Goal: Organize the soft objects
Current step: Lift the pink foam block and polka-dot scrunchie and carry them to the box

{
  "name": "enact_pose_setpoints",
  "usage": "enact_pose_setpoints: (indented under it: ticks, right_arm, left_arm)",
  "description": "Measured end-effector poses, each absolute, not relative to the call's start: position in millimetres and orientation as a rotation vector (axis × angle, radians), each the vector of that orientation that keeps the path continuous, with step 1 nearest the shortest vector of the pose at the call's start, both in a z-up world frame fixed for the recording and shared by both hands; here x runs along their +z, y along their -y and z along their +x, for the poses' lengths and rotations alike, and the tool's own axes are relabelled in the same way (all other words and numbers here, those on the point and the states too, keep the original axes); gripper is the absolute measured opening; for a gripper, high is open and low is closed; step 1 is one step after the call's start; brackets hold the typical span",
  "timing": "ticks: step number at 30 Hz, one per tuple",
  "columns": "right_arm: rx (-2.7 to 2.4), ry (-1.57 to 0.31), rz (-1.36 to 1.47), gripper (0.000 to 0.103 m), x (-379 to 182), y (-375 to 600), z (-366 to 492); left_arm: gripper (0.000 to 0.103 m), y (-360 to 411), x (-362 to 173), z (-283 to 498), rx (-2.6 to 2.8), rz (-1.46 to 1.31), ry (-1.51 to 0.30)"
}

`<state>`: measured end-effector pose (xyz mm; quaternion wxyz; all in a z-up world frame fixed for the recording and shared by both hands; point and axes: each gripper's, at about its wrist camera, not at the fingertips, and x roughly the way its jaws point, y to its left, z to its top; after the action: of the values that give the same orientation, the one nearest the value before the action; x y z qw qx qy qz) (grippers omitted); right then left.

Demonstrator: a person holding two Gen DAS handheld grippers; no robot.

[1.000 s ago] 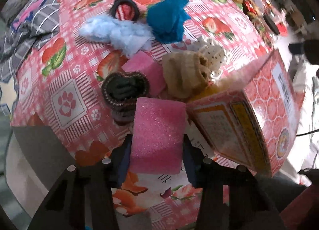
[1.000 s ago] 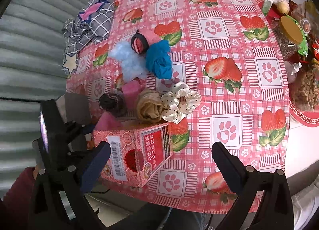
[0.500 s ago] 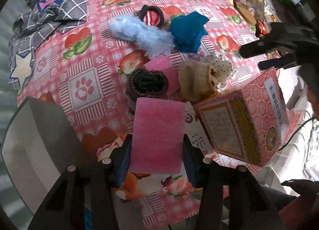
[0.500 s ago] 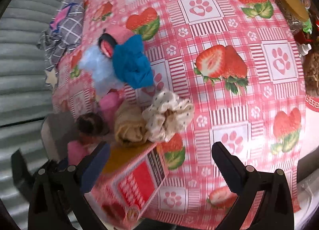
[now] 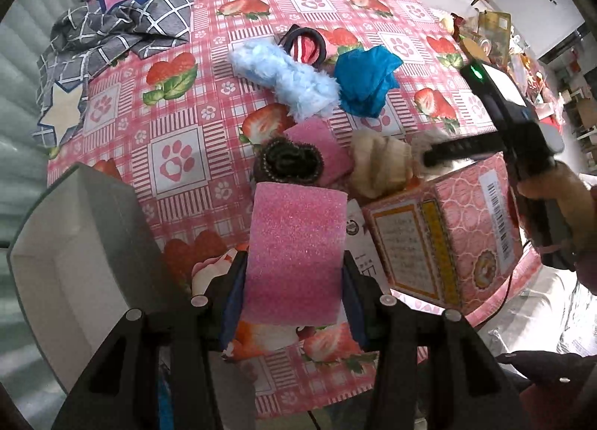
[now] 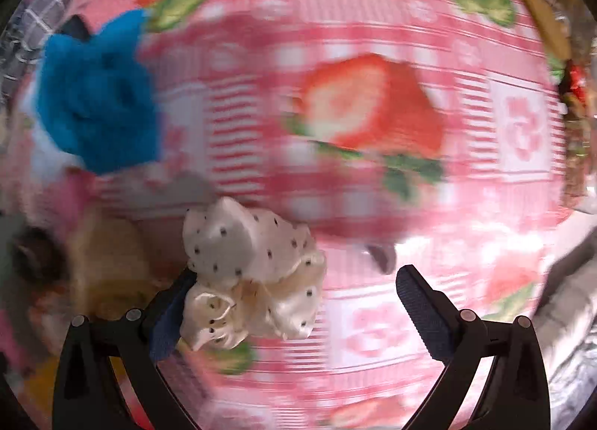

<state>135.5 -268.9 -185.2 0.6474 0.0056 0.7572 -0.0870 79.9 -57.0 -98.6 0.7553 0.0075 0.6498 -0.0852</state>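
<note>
Far left there's a grey checked blanket bunched at the edge of the counter, and nearer, an open white box hanging off the near-left side. The left tool is clamped on a pink sponge, held up above the near edge. Just beyond that sit a dark scrunchie on a second pink sponge, a fluffy light-blue piece, a blue cloth and a tan roll. To the right is a pink carton. The right tool is spread wide open over a white dotted scrunchie, its left finger right at it, maybe touching, too blurry to say.
</note>
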Motion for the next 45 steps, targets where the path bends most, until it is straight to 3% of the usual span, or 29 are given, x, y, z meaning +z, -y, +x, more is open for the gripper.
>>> enact_pose_setpoints:
  ticks: [5, 23, 25, 27, 29, 30, 33, 45]
  right_arm:
    - [-0.229, -1.695, 0.154, 0.102, -172, 304, 126]
    - [-0.194, -1.78, 0.113, 0.102, -198, 258, 133]
    - [-0.202, -1.756, 0.095, 0.093, -194, 256, 134]
    - [-0.162, -1.714, 0.047, 0.074, -181, 243, 130]
    - [-0.103, -1.691, -0.009, 0.038, -173, 240, 118]
    - [-0.085, -1.69, -0.017, 0.034, -170, 237, 116]
    - [-0.064, -1.68, 0.006, 0.028, -163, 235, 112]
    - [0.066, -1.49, 0.081, 0.028, -47, 222, 107]
  left_arm:
    - [0.051, 56, -96, 81, -0.179, -0.015, -1.411]
    - [0.051, 56, -87, 75, -0.151, -0.007, -1.4]
    - [0.051, 58, -85, 74, -0.151, -0.008, -1.396]
    - [0.051, 60, -83, 73, -0.154, -0.007, -1.392]
    - [0.051, 63, -82, 72, -0.158, -0.003, -1.39]
    - [0.051, 64, -81, 72, -0.159, -0.001, -1.39]
    - [0.051, 67, -78, 71, -0.159, 0.001, -1.386]
    - [0.051, 51, -60, 72, -0.057, -0.028, -1.347]
